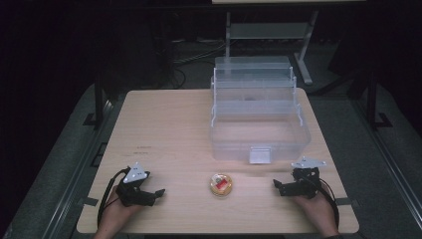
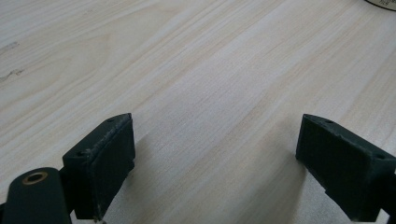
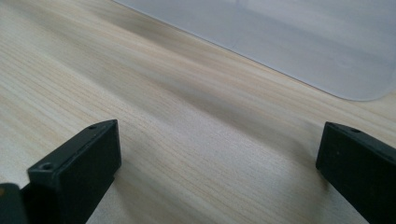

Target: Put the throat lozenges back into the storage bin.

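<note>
While both grippers rested wide and empty on the counter (image 1: 164, 124), the small round container (image 1: 221, 184) lay between them, at three o'clock from the left gripper (image 1: 158, 193), nine o'clock from the right gripper (image 1: 276, 186), about equally near both.

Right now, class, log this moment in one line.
left tongs: open, empty | right tongs: open, empty | small round yellow-rimmed container: between them, untouched

No lettering, label, brand or number can be read on anything here; all marks are too blurred.
</note>
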{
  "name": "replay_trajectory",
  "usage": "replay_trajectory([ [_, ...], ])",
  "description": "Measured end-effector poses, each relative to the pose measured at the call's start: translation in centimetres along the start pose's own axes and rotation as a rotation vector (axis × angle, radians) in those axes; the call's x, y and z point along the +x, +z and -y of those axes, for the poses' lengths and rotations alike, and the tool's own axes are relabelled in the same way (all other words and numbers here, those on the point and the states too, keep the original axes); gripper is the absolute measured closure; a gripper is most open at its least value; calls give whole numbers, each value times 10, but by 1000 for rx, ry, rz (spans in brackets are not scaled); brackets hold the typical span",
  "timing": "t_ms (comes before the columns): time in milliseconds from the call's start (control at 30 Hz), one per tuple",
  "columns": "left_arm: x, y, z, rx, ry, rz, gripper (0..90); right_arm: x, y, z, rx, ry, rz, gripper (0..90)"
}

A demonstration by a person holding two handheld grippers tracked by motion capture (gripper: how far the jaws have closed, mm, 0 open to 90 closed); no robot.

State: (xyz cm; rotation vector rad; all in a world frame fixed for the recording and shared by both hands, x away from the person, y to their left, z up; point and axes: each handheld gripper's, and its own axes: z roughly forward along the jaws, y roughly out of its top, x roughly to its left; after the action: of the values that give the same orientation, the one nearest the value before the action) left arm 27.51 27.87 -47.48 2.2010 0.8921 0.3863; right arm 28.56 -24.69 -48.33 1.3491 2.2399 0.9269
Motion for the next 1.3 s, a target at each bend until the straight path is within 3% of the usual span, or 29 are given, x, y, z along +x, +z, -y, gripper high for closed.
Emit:
replay_trajectory([
  [300, 0, 0, 0, -1, 0, 0, 109, 0, -1, 0, 5, -5, -9, 0],
  [600, 0, 0, 0, 0, -1, 0, 108, 4, -4, -4, 41, -33, -51, 39],
  [1300, 0, 0, 0, 0, -1, 0, 108, 10, -5, -7, 37, -60, -73, 31],
])
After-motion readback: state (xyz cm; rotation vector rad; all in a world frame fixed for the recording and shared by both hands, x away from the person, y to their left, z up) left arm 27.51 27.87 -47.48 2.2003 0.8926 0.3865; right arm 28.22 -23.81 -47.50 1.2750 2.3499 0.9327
